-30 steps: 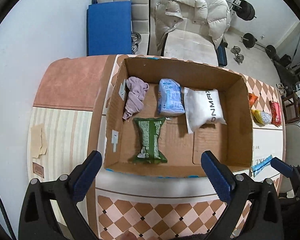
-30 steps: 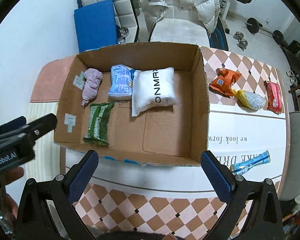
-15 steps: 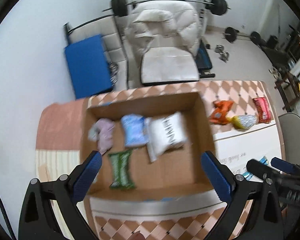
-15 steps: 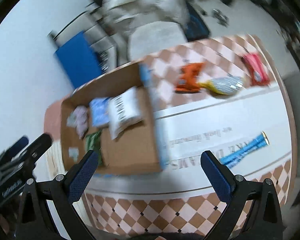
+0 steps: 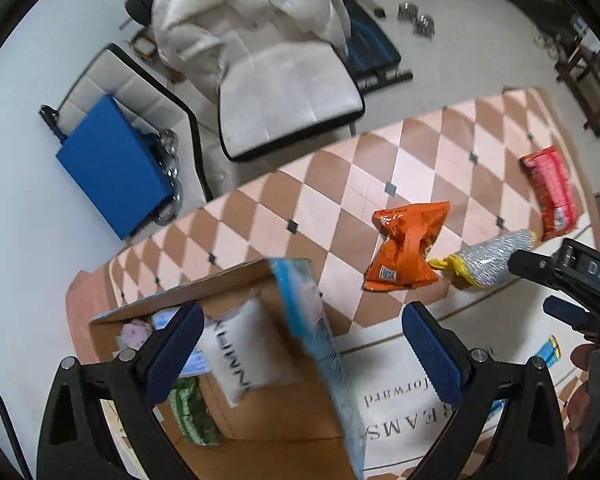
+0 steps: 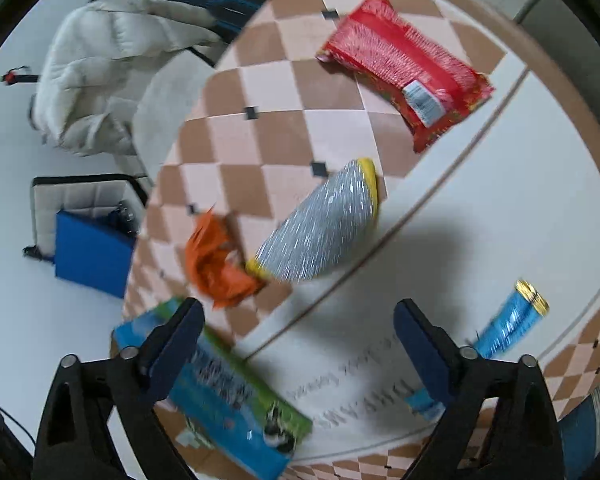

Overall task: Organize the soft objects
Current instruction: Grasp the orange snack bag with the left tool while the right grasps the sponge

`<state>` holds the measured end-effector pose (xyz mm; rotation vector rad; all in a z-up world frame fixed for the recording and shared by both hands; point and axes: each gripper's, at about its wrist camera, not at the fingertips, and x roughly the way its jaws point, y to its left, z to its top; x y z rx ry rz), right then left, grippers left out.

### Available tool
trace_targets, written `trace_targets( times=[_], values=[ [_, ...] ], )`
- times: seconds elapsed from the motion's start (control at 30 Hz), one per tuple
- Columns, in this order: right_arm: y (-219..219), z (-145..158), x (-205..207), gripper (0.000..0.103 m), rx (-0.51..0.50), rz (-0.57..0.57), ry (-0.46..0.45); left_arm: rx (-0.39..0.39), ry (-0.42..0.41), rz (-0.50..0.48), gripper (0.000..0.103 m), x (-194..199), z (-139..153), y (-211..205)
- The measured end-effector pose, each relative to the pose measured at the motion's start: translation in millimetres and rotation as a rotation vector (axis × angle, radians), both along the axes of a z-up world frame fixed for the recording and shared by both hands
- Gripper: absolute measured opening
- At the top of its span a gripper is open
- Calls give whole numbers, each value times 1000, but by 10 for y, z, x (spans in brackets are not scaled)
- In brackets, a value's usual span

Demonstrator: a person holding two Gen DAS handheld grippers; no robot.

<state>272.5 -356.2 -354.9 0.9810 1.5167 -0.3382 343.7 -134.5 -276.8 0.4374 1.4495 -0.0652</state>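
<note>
1. Bare table (image 6: 480, 208) lies open beside the silver packet (image 6: 320, 228).
2. The orange packet (image 6: 216, 264) touches its left end.
3. The cardboard box (image 6: 228, 396) wall blocks the near left.

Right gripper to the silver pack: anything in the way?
Nothing visible. The right gripper is open and empty, its jaws just closing slightly, and only bare tablecloth lies between it and the silver pack. The orange pack touches the silver one's near yellow end, to the side of the path.
</note>
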Motion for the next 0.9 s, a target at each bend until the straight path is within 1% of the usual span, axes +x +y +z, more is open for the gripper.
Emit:
trace_targets(
  times=[0.03,0.07,0.1,0.17,0.2,0.23,0.27,0.3,0.37,0.4,0.47,0.5,0.53,0.57,0.67,0.73,0.77,0.83,0.9],
  values=[
    [-14,-106,70,94,0,0,22,10,20,4,102,54,-115,-36],
    [-23,-211,137,92,2,-1,46,19,28,5,102,79,-168,-53],
    [-35,-296,187,86,3,0,64,26,38,7,102,105,-238,-73],
    [-42,-460,282,80,1,17,105,36,57,10,102,147,-368,-104],
    [-32,-523,318,73,-4,34,122,34,67,10,102,158,-412,-116],
    [-18,-581,347,70,-11,65,142,31,75,13,102,169,-445,-126],
    [8,-623,378,65,-9,111,144,27,81,14,102,180,-462,-137],
    [43,-625,402,58,-21,164,145,16,91,14,102,192,-491,-153],
    [109,-573,420,57,-78,297,147,-1,107,13,102,211,-542,-206],
    [133,-550,420,57,-113,371,155,8,104,10,102,222,-551,-229],
    [162,-523,399,55,-185,507,176,-18,108,-3,102,251,-572,-291],
    [163,-509,382,55,-222,557,188,-38,122,-4,102,264,-592,-318],
    [152,-493,365,55,-256,596,195,-38,135,-1,102,268,-615,-343],
    [130,-480,347,55,-269,621,200,-35,139,1,102,269,-628,-367],
    [39,-469,329,56,-225,604,197,-55,142,-10,102,229,-624,-471],
    [-4,-429,325,59,-208,577,177,-97,159,-16,102,164,-612,-561],
    [-24,-412,319,62,-197,556,164,-113,173,-15,102,120,-610,-599],
    [-53,-426,304,62,-183,526,172,-147,227,-16,102,-10,-660,-687],
    [-75,-468,281,62,-166,498,175,-159,254,-13,102,-127,-728,-746]
  ],
)
